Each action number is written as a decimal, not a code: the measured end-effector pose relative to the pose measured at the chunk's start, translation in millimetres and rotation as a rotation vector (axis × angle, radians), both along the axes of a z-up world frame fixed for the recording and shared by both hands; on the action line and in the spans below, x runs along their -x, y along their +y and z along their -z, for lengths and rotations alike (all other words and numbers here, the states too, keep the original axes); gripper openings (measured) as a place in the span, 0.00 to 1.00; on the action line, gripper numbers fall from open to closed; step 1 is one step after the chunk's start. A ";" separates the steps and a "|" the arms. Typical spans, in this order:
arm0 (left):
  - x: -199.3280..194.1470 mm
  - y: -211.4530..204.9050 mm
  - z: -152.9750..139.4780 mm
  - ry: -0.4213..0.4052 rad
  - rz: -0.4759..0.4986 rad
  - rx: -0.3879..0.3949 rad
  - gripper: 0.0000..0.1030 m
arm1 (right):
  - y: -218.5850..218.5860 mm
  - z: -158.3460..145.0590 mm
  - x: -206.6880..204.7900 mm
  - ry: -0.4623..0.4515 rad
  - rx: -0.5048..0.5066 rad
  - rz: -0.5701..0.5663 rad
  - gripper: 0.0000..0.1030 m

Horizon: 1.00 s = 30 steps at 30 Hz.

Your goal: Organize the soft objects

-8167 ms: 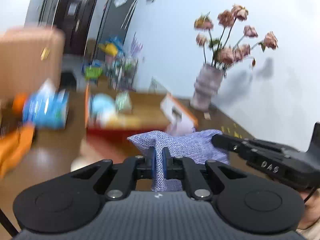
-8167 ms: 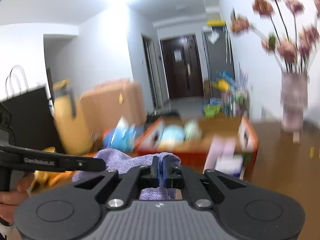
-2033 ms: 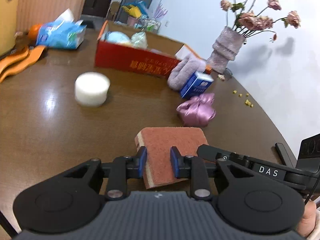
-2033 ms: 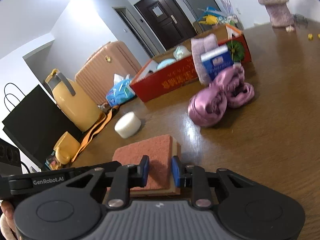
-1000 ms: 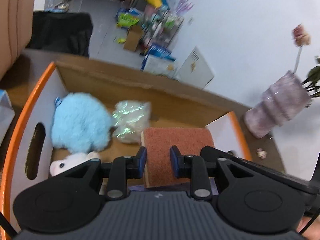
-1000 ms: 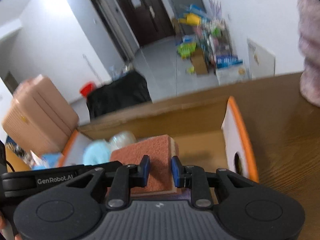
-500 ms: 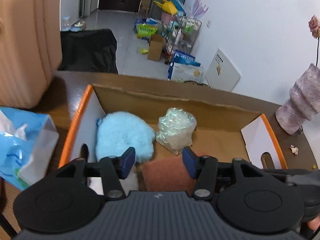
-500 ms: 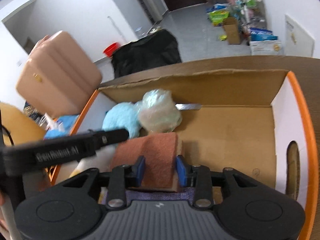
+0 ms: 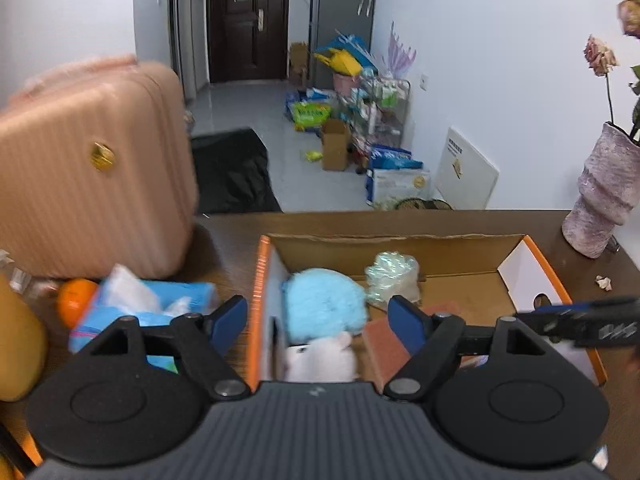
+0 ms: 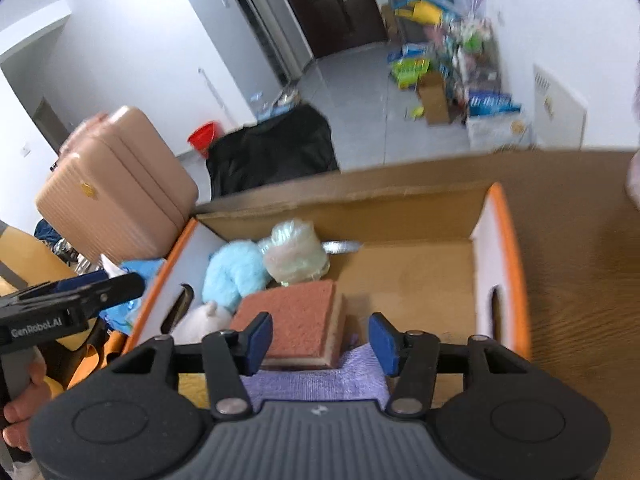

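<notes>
1. Since one second ago your two grippers no longer pinch the sponge (image 10: 298, 318); it now lies inside the cardboard box (image 10: 502, 248), so it has gone from your grip to the box floor
2. Your left gripper (image 9: 320, 322) has its jaws wide apart and they are opening; nothing is pressed between the pads, only the box content shows behind them
3. Your right gripper (image 10: 320, 338) has its jaws apart too and opening; the sponge sits between and just beyond them, and the pads do not press on it
4. In the right wrist view the sponge is just below the centre, rust-red face up, its near edge resting on a purple cloth (image 10: 316, 380) at 6 o'clock in the box
5. At 10 o'clock from the sponge you see a blue plush ball (image 10: 234, 274), and at 12 o'clock a clear plastic bundle (image 10: 294, 254); both touch or almost touch the sponge
6. A white plush toy (image 10: 202, 322) lies at 9 o'clock from the sponge, against the left box wall
7. In the left wrist view a pink suitcase (image 9: 92, 172) stands at 10 o'clock, a blue tissue pack (image 9: 140, 306) at 8 o'clock outside the box, and a vase (image 9: 604, 196) at 3 o'clock on the table (image 9: 612, 280)
8. Your hand (image 10: 24, 408) holds the left gripper handle at 8 o'clock in the right wrist view
</notes>
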State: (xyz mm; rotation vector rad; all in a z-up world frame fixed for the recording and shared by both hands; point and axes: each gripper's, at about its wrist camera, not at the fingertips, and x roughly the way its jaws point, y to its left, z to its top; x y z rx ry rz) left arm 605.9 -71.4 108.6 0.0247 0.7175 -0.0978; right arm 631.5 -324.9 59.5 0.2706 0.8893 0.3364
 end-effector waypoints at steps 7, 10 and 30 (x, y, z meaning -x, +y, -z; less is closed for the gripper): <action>60.7 13.8 -38.0 -0.155 -0.020 -0.062 0.91 | -11.2 -67.1 70.9 -0.191 0.106 0.059 0.69; 96.1 14.6 -45.7 -0.292 -0.029 -0.075 0.99 | -9.0 -83.6 111.8 -0.351 0.213 0.122 0.87; 319.9 37.2 -5.7 -0.387 -0.043 -0.026 1.00 | 12.0 -58.0 333.8 -0.600 0.235 0.218 0.96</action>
